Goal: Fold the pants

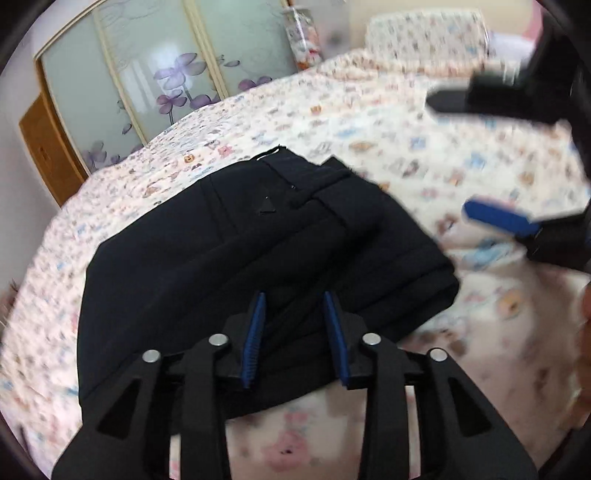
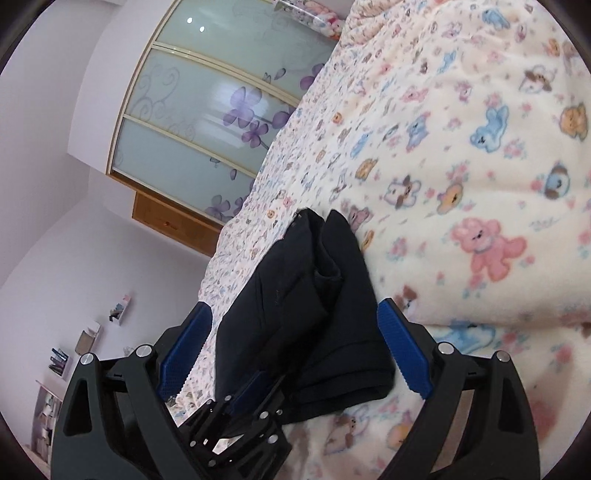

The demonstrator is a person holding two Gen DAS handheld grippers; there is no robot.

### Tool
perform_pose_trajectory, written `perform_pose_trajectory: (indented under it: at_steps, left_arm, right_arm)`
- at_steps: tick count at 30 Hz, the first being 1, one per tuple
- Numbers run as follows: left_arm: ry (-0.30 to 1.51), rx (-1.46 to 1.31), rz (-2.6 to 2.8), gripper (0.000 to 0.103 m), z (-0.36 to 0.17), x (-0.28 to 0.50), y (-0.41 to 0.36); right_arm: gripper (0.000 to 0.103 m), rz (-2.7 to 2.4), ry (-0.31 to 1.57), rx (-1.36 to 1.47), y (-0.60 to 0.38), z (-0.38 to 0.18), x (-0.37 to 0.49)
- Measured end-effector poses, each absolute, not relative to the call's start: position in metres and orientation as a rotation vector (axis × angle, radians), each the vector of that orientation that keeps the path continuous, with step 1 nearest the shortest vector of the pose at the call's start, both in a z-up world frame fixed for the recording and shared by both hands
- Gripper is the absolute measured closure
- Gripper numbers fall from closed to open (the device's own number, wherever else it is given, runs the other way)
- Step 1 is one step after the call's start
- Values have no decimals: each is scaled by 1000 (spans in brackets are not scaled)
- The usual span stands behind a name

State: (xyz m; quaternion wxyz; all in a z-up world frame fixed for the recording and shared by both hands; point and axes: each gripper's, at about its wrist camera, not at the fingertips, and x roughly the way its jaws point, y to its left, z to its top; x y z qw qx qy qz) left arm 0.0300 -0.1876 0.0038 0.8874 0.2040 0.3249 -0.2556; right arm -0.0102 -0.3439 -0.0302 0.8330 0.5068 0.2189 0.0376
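Observation:
The dark navy pants (image 1: 258, 251) lie folded into a compact bundle on the bed, waistband at the far end. My left gripper (image 1: 295, 317) hovers over the near edge of the bundle with its blue pads apart and nothing between them. My right gripper (image 1: 454, 155) is at the upper right of the left wrist view, open wide and blurred. In the right wrist view the pants (image 2: 306, 314) lie between the right gripper's (image 2: 295, 325) spread blue pads, not pinched, and the left gripper (image 2: 251, 417) sits at their near end.
The bed is covered by a cream blanket with cartoon animals (image 2: 461, 166). A wardrobe with frosted flower-print sliding doors (image 1: 147, 74) stands beyond the bed. Pillows (image 1: 424, 29) lie at the head. Shelves with small items (image 2: 55, 369) line the wall.

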Motion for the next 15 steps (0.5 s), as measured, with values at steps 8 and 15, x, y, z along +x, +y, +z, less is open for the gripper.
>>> perform_pose_trajectory:
  at_steps: [8,15]
  left_arm:
    - [521,20,-427,13,37,23,-100]
    - [380,-231,-198,2,22,20,-21]
  right_arm:
    - [16,332,436,1195,-337,-38,20]
    - [24,210,584,1083,-321,-46,38]
